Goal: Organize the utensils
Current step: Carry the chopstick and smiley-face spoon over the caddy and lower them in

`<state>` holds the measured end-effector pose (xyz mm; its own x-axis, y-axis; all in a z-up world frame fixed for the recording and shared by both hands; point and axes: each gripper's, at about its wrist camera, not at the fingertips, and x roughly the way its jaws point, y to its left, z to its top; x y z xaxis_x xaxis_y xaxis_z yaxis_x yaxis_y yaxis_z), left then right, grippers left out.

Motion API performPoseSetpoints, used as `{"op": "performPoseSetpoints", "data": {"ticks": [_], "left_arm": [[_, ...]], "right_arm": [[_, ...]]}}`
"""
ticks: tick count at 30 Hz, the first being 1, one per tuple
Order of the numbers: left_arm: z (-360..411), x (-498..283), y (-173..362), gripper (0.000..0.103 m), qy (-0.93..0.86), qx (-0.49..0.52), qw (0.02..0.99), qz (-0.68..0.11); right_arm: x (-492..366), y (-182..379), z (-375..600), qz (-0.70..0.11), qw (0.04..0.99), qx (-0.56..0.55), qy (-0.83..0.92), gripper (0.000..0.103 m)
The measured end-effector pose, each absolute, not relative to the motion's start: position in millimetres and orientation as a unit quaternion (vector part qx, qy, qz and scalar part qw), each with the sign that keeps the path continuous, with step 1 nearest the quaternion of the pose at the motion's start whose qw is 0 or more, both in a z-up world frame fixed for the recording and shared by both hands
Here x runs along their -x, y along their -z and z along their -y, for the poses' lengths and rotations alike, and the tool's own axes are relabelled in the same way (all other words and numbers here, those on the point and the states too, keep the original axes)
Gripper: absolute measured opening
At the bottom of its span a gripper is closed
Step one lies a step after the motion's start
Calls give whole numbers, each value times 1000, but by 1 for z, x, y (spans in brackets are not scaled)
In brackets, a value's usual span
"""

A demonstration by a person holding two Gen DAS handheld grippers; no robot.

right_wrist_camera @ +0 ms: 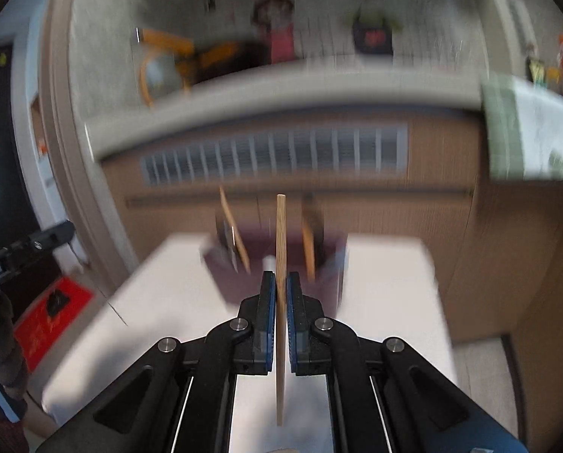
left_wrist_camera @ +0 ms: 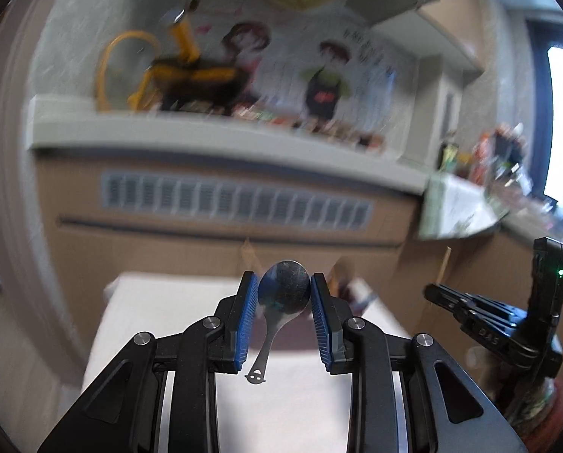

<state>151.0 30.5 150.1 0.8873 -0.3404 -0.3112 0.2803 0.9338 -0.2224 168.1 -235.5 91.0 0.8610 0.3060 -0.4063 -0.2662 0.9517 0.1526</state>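
The right tool (left_wrist_camera: 485, 324) bears faint letters, seemingly "DAS".

Ahead of me a white table (right_wrist_camera: 387, 283) stands before a wood-panelled cabinet (left_wrist_camera: 138, 241) with a long slatted vent grille (left_wrist_camera: 236, 202). A grey ledge (left_wrist_camera: 191, 134) tops it, carrying a blurred yellow-and-black toy (left_wrist_camera: 183, 75) and a row of small items I cannot make out. Cartoon posters (left_wrist_camera: 325, 75) hang on the wall. A red mat (right_wrist_camera: 51, 321) lies on the floor to my left.
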Motion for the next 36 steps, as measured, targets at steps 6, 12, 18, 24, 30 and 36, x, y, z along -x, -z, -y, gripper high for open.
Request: {"op": "performPoseSetpoints", "data": {"ticks": [6, 12, 18, 24, 30, 36], "left_arm": [[-20, -203, -206, 30, 217, 112, 956, -162], [-14, -265, -200, 30, 246, 132, 942, -186], [-2, -315, -163, 30, 260, 138, 929, -222], [1, -354, -116, 30, 264, 161, 914, -264], [11, -368, -76, 30, 267, 161, 899, -307], [15, -363, -65, 56, 273, 170, 890, -324]], "right_arm": [[-179, -198, 239, -105, 984, -34, -141, 5], [-211, -219, 225, -79, 989, -1, -127, 5], [-248, -186, 220, -103, 986, -6, -127, 5], [-286, -141, 212, -152, 980, -2, -125, 5], [-305, -93, 208, -202, 971, -1, -125, 5], [-314, -58, 205, -261, 956, -3, -134, 6]]}}
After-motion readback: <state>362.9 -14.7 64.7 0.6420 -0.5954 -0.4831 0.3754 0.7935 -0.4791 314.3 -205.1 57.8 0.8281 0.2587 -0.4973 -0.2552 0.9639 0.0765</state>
